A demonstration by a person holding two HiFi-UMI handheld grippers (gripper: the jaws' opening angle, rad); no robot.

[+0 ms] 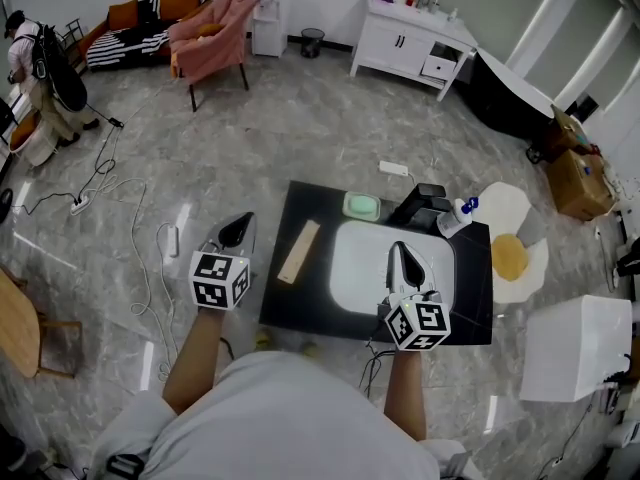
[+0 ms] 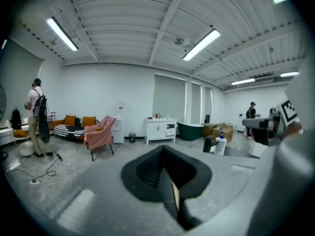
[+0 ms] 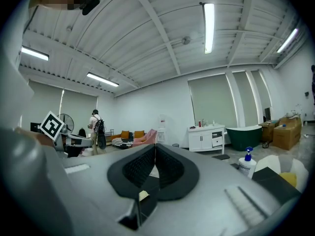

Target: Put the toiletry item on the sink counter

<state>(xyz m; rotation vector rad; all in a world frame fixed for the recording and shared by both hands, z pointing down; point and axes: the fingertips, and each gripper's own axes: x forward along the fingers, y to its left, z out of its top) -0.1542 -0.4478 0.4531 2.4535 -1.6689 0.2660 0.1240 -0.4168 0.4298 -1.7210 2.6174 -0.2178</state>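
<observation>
Both my grippers closed on nothing, bottle standing on the counter's far right corner.
My left gripper (image 1: 237, 230) had its ribbed black jaws pressed together, held over the marble floor beside the glossy black sink counter (image 1: 300, 303); my right gripper (image 1: 400, 255), jaws likewise together, hung over the white rounded basin (image 1: 360, 278). The white plastic bottle (image 1: 455, 216) with a blue spray top stood just beside a black box (image 1: 425, 206). A green dish (image 1: 361, 206) and a flat wooden block (image 1: 299, 251) lay on the counter.

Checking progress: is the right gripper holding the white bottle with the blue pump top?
No, the right gripper is shut on nothing; the white blue-topped bottle stands beside the black box.
</observation>
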